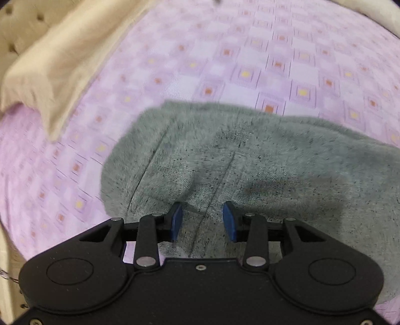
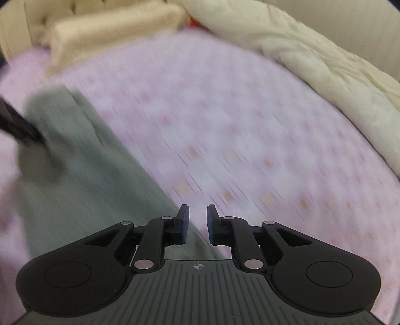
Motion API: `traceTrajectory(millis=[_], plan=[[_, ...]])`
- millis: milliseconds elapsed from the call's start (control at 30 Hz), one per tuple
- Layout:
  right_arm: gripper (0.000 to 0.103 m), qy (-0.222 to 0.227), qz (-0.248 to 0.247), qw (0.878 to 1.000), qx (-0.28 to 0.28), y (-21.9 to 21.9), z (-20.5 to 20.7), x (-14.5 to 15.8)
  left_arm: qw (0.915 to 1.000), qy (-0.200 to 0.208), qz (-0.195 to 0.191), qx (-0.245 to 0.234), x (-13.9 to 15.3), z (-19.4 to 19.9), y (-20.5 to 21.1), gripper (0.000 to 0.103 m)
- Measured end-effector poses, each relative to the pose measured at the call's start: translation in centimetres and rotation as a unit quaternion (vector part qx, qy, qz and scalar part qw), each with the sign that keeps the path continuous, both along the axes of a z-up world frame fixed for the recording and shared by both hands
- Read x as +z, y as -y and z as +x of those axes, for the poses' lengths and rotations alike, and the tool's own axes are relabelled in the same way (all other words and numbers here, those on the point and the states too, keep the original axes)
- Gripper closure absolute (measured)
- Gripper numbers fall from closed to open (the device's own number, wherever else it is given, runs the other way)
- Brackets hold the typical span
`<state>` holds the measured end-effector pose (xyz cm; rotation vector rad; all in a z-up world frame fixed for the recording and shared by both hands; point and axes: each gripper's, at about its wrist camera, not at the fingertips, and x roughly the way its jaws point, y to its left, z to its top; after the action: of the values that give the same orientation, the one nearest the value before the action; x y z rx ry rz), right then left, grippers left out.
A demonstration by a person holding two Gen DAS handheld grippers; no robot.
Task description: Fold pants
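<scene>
Bed: lilac sheet (image 1: 250, 50) printed with small squares that have orange and yellow centres, smooth and flat; it carries the work.
Background: beige pillow (image 2: 112, 27) at the far left against a tufted headboard (image 2: 32, 15); cream duvet (image 2: 325, 67) bunched along the far right edge.
Pants: grey pants (image 1: 250, 162) lie on the sheet, spread under your left claw and running off toward the near right; in the right wrist view the same cloth fills the left side as a long band.
Material: soft, fuzzy knit with dark flecks, stitched seams and a rounded, thick-looking edge at the far left; it looks partly folded, though the layers cannot be counted.
Handling: I judge it light, limp and not slippery; it will drape and sag wherever you don't support it, and nothing about it is fragile.
Where to hold: take a doubled edge or a seam near a corner, one claw at each end, so the fold line stays straight.
Left claw (image 1: 202, 222): released, blue pads (image 1: 177, 220) apart, hanging just over the cloth with a seam between them; nothing is pinched.
Right claw (image 2: 197, 223): released with a narrow gap, empty, over the pants' right edge where it meets the sheet.
Blur: the right wrist view is smeared, so fine texture there is unreadable.
</scene>
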<state>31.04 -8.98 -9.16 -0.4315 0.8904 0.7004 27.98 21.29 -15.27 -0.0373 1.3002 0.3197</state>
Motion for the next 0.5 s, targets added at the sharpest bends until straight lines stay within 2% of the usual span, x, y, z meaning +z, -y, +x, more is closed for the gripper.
traceTrajectory(millis=[133,233,333,500], plan=[[0.082,-0.016,0.048,0.998,0.044,-4.3,0.2,1.9,0.9992,-0.001,-0.039,0.007,-0.5,0.6,-1.0,0.057],[0.082,-0.039,0.075,0.993,0.078,-8.8,0.8,2.0,0.9979,-0.002,-0.063,0.011,0.6,0.6,-1.9,0.058],[0.081,-0.058,0.091,0.988,0.112,-13.1,1.4,1.3,0.9961,0.013,-0.085,0.021,2.6,-0.2,-3.2,0.058],[0.075,-0.096,0.086,0.978,0.164,-19.7,3.0,-1.1,0.9972,0.032,-0.047,0.048,4.6,-1.9,-6.6,0.058]])
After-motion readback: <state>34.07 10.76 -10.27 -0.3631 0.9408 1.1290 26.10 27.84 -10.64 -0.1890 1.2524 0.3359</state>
